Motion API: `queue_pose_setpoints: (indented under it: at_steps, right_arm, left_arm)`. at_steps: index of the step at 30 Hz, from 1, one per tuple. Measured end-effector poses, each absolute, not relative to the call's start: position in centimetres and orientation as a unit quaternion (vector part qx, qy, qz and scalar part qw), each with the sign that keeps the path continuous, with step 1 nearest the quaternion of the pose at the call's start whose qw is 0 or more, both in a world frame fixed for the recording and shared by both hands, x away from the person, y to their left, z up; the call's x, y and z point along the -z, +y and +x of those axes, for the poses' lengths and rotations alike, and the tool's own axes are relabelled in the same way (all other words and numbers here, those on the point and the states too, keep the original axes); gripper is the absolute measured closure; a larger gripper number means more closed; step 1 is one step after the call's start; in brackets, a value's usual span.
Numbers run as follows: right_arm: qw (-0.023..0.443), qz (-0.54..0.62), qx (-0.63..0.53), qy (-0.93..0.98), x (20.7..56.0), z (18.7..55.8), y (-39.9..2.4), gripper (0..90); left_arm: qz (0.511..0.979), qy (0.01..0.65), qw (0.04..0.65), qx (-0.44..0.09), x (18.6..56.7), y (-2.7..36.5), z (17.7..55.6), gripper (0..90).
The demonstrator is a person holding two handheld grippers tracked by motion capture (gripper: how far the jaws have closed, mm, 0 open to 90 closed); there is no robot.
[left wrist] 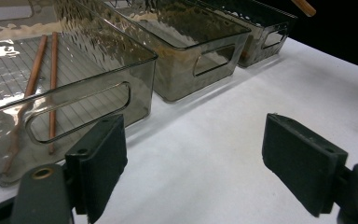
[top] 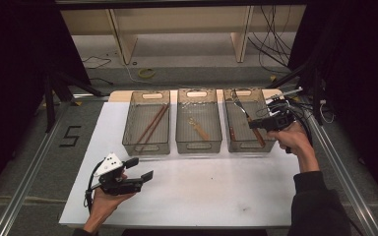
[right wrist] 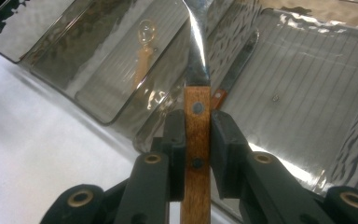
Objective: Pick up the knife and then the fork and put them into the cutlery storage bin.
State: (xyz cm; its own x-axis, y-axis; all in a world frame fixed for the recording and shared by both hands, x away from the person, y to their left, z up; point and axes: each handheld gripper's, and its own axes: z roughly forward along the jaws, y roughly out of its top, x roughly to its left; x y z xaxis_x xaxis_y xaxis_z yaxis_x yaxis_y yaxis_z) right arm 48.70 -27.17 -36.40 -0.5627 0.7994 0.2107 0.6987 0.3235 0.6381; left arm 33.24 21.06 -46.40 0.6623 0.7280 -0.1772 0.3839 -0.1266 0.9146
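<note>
My right gripper (top: 257, 124) hangs over the right-hand bin (top: 240, 146), shut on the wooden handle of a knife (right wrist: 197, 116). In the right gripper view its steel blade runs up and away from the jaws of that gripper (right wrist: 198, 133). A second wooden-handled knife (right wrist: 235, 70) lies on this bin's floor. My left gripper (top: 141, 168) is held low over the table's near left part, open with nothing between its pads (left wrist: 98, 163). In the left gripper view the gripper (left wrist: 200, 163) faces the bins' front walls.
Three smoky clear bins stand in a row at the back of the white table (top: 202, 191). Two chopsticks (top: 152, 124) lie in the left bin (top: 146, 146), and a small wooden utensil (top: 198, 129) in the middle bin (top: 199, 145). Metal rails flank the table.
</note>
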Motion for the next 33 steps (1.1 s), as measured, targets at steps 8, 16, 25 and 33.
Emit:
queue_pose_setpoints:
  at_steps: [8,16,25,33]
  right_arm:
    - [0.075,0.473,-0.355,0.803,36.1,49.8,-26.7,78.0]
    - [0.077,0.484,-0.355,0.796,35.9,51.0,-26.2,78.0]
    - [0.083,0.500,-0.351,0.787,35.8,52.1,-25.9,77.9]
    - [0.085,0.512,-0.347,0.781,36.2,52.8,-25.7,77.9]
  left_arm:
    - [0.733,0.379,0.542,-0.159,46.4,21.1,33.2,21.3]
    - [0.733,0.379,0.543,-0.158,46.4,21.1,33.2,21.3]
    - [0.731,0.377,0.546,-0.159,46.4,21.1,33.2,21.1]
    - [0.730,0.373,0.550,-0.160,46.3,21.1,33.2,20.1]
